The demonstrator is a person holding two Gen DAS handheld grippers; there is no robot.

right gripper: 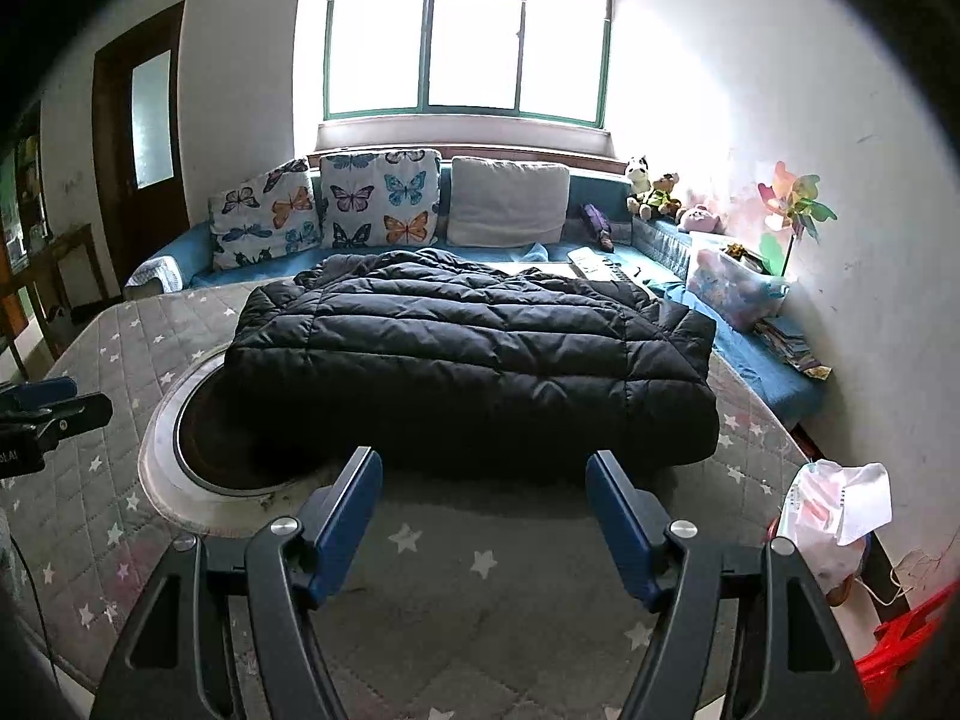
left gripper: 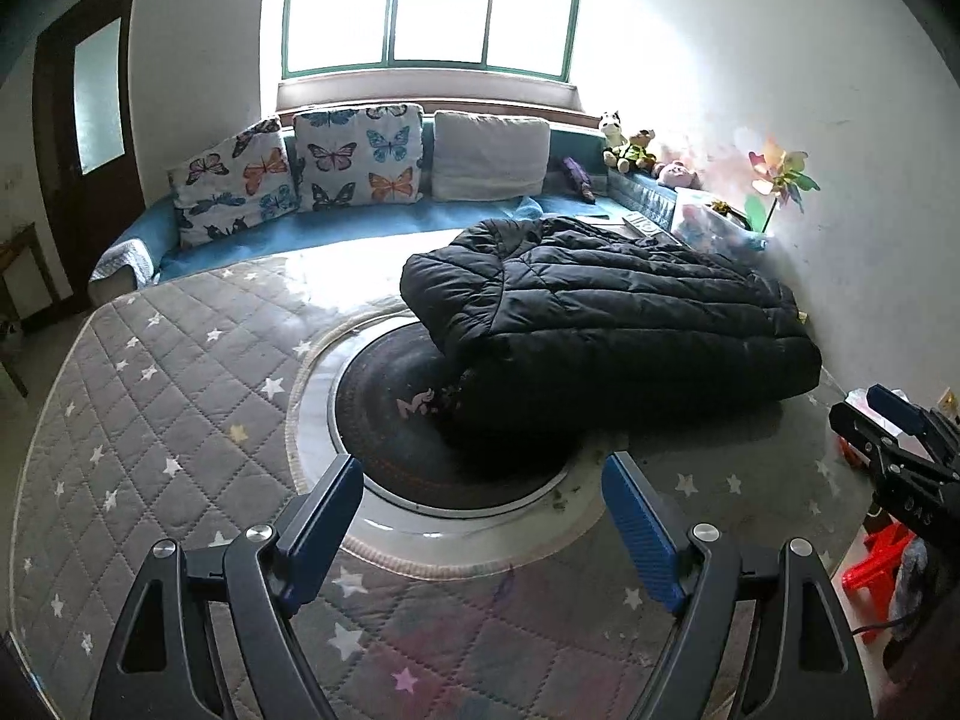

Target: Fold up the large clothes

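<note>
Butterfly-print white cushions (left gripper: 300, 162) line the blue sofa (left gripper: 372, 222) over on the left, under the bright green-framed window (left gripper: 432, 6). Moving across, the left gripper (left gripper: 480, 480) hangs above the grey star-patterned quilted mat (left gripper: 168, 396), blue-padded jaws spread wide, nothing between them. Next, the round dark inset with a pale rim (left gripper: 384, 420) shows in the mat's middle. On its right edge sits the black quilted puffer jacket (right gripper: 468, 348), folded into a thick bundle, reaching toward the sofa. The right gripper (right gripper: 483, 468) stands just short of the jacket's near edge, jaws wide and empty, not touching it. Far right, a colourful paper pinwheel (right gripper: 795, 198) leans at the white wall.
</note>
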